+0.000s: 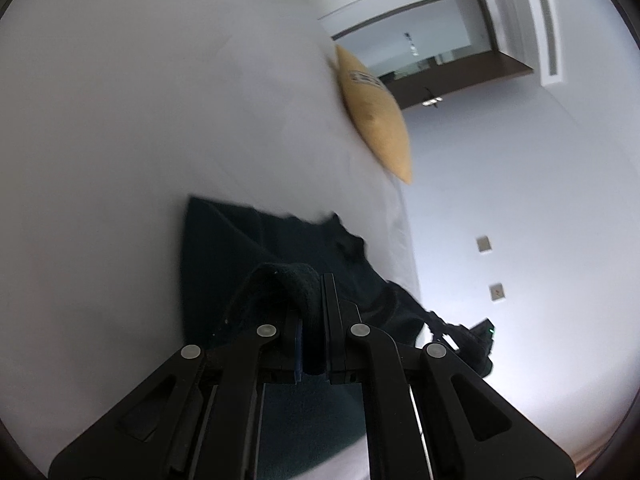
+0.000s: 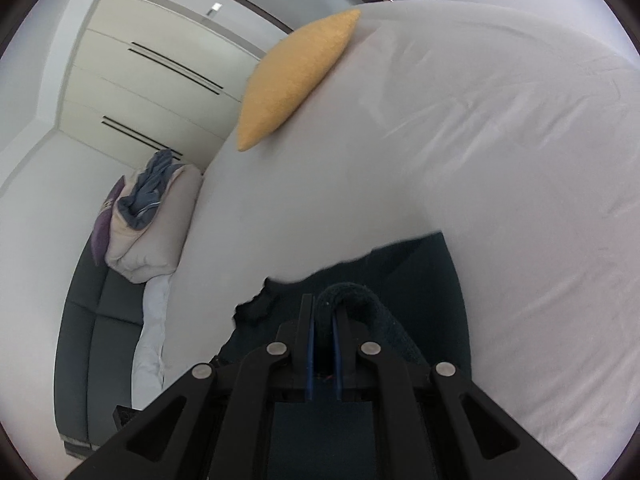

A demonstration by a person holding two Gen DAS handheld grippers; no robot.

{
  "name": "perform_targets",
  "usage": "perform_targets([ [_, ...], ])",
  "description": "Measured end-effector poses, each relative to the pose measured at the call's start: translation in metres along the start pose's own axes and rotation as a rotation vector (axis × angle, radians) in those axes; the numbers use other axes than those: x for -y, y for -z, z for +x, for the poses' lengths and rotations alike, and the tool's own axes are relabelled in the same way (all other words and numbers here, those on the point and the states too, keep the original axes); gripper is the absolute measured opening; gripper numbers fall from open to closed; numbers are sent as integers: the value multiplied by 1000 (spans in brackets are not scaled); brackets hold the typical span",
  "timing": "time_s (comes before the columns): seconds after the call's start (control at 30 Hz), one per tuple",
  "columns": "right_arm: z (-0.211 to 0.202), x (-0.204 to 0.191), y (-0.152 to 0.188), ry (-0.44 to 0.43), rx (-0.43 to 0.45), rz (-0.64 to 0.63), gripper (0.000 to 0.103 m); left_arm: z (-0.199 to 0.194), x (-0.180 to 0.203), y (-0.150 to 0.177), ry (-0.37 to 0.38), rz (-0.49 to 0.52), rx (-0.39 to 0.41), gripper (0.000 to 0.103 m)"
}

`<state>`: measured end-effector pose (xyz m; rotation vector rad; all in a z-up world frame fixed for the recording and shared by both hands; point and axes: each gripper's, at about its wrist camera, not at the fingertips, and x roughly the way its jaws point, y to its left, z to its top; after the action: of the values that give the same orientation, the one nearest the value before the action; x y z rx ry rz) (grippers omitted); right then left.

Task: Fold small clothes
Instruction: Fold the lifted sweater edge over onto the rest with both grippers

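Note:
A dark navy garment [image 1: 240, 248] lies spread on the white bed sheet [image 1: 140, 120]. My left gripper [image 1: 310, 284] is shut on a thick ribbed edge of it, which bulges up over the left finger. In the right wrist view the same dark garment [image 2: 424, 276] lies below the gripper. My right gripper [image 2: 320, 304] is shut on another stretch of that ribbed edge, which loops out over the right finger. A ragged dark corner [image 2: 256, 308] of the cloth trails at the left. Both views are blurred.
A yellow cushion [image 1: 376, 116] [image 2: 296, 76] rests on the bed's far part. Beside the bed stands a grey sofa [image 2: 96, 312] with a pile of bedding and clothes [image 2: 148, 216]. White wardrobe doors [image 2: 132, 80] lie behind. The bed edge [image 1: 404, 248] drops to a pale floor.

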<state>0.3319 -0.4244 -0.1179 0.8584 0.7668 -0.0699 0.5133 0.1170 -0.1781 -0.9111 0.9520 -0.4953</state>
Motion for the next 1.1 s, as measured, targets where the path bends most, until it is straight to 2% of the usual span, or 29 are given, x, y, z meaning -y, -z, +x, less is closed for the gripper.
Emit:
perform_targets([
  [0.1,19,2,-10,29,1,-1,9,21,-12,-15,-38,-8,-10,5],
  [0.27,51,22,-22,100,-3,54,18,58,-41,-44,-46,-91,-61,7],
  [0.3,54,23,-23,103,1,54,30,61,-42,-48,-48,-94,-75,8],
  [0.33,54,23,-24,115,19,47,49,63,-40,-52,-46,-87,-80,12],
  [0.4,49,22,-24,129,81,32,66,66,-38,-57,-41,-57,-89,26],
  [0.43,47,22,-25,126,97,26,66,64,-39,-57,-37,-52,-91,43],
  [0.47,45,22,-24,130,108,19,66,62,-40,-58,-39,-53,-83,69],
  [0.5,42,22,-23,141,115,14,66,58,-41,-58,-28,-61,-60,74],
  [0.57,37,21,-18,175,123,-7,66,47,-45,-62,-11,-99,-27,77],
  [0.63,32,13,-11,196,128,-57,66,34,-47,-63,-28,-125,-9,77],
  [0.7,25,4,-6,191,137,-103,66,18,-41,-59,-36,-107,15,77],
  [0.83,16,-18,1,179,141,-233,64,-1,-14,-25,-82,33,30,77],
  [0.87,17,-23,1,187,130,-260,62,-2,-7,-13,-90,66,31,77],
  [0.93,24,-25,1,185,82,-280,51,-2,4,6,-88,102,25,77],
  [0.97,29,-24,3,192,49,-290,50,-1,11,19,-95,134,21,77],
  [1.1,44,-12,11,279,-19,-316,45,13,28,57,-134,248,-4,77],
])
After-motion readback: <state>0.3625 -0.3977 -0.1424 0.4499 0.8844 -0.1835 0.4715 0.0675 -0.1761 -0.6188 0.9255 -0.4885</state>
